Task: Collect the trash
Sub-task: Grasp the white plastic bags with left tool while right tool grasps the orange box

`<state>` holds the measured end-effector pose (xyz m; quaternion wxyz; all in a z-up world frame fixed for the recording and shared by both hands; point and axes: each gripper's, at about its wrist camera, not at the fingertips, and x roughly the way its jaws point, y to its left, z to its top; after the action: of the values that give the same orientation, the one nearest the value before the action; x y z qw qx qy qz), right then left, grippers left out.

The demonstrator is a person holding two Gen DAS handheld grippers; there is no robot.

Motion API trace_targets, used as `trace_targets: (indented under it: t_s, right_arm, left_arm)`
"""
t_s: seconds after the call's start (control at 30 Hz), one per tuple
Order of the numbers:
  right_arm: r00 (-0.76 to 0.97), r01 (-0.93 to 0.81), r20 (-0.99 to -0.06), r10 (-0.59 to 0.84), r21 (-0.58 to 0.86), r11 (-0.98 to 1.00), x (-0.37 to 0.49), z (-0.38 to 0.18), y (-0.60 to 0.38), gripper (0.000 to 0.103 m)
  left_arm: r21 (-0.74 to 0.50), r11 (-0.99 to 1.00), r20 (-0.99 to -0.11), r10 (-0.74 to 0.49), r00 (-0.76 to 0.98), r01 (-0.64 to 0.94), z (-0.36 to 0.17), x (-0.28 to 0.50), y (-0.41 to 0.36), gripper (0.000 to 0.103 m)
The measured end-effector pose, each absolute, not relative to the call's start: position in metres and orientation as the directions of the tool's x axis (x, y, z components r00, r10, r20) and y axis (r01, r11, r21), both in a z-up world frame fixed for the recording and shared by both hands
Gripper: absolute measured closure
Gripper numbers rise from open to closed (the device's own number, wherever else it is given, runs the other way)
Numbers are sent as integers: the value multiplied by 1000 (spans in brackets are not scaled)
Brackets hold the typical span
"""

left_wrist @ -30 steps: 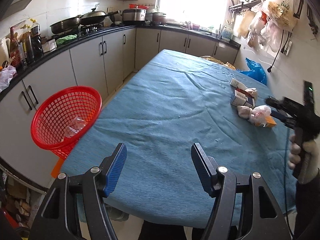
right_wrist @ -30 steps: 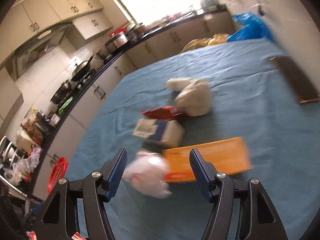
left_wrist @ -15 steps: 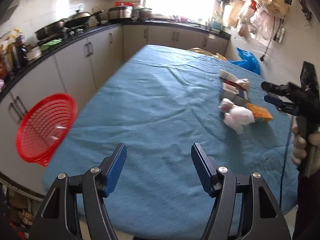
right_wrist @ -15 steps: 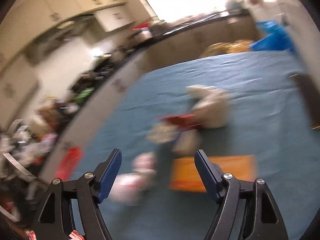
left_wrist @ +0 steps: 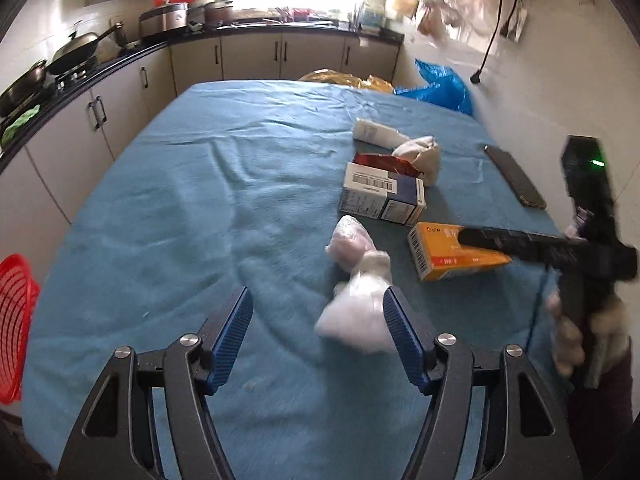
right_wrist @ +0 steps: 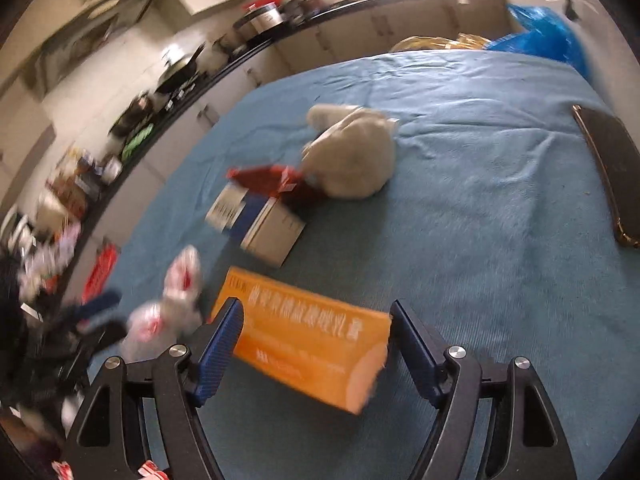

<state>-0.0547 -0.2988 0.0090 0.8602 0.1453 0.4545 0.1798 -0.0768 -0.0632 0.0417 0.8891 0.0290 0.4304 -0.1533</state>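
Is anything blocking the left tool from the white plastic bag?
Nothing visible. The left tool is open, and the white plastic bag lies on the blue tablecloth just ahead, beside its right finger.

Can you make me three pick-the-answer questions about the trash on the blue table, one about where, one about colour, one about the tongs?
1. Where is the orange box?
A. between the right tongs
B. in the red basket
C. on the counter

2. What colour is the tablecloth?
A. green
B. blue
C. white

3. How are the left tongs?
A. shut on the box
B. open, with the clear plastic bag near one finger
C. out of sight

Answers: 1 A, the right wrist view shows the box lying between the two open fingers. 2 B, the cloth is blue in both views. 3 B, the fingers stand wide apart and hold nothing.
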Motion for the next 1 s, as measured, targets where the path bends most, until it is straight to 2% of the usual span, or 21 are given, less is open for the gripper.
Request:
trace_targets:
  t_s: [0.13, 0.2, 0.33, 0.37, 0.43, 0.47, 0.57, 0.73, 0.87, 1.0]
  right_arm:
    - [517, -232, -747, 418, 348, 908, -60, 6, -283, 23]
    - [524, -246, -753, 399, 315, 917, -62, 4, -278, 19]
    - [535, -239, -747, 395, 315, 919, -60, 0, -276, 17]
    - [537, -238, -747, 392, 312, 920, -61, 0, -277, 16]
    - [535, -244, -747, 395, 310, 919, -62, -1, -275, 16]
    - [535, -245, -747, 395, 310, 919, -62, 1, -274, 16]
    - [540, -241, -747, 388, 304, 922, -63, 1, -273, 16]
    - [605, -230, -723, 333, 242, 943, -67, 9, -271, 13]
    - [619, -279, -688, 378, 258, 925, -66, 15, -262, 10]
    - [584, -313, -706, 400, 259, 914, -57, 10, -248, 10]
  left_arm:
    - [-62, 946, -785, -243, 569, 318, 31, -63, -81, 31]
    - [-57, 945, -791, -240, 563, 323, 26, -60, -85, 31]
    - [-107, 929, -809, -289, 512, 355, 13, -57, -88, 31]
    - [-117, 924, -820, -297, 490, 365, 8, -57, -90, 40]
    - [-74, 927, -820, -266, 506, 367, 5, -61, -92, 67]
    - [-66, 926, -825, -260, 501, 372, 4, -62, -93, 70]
    - [-91, 922, -825, -282, 490, 377, 7, -68, -80, 72]
    - [-6, 944, -814, -197, 546, 331, 18, -88, -40, 72]
    - [19, 946, -814, -173, 555, 322, 18, -100, -14, 70]
    - [36, 954, -825, -140, 548, 299, 6, -98, -2, 69]
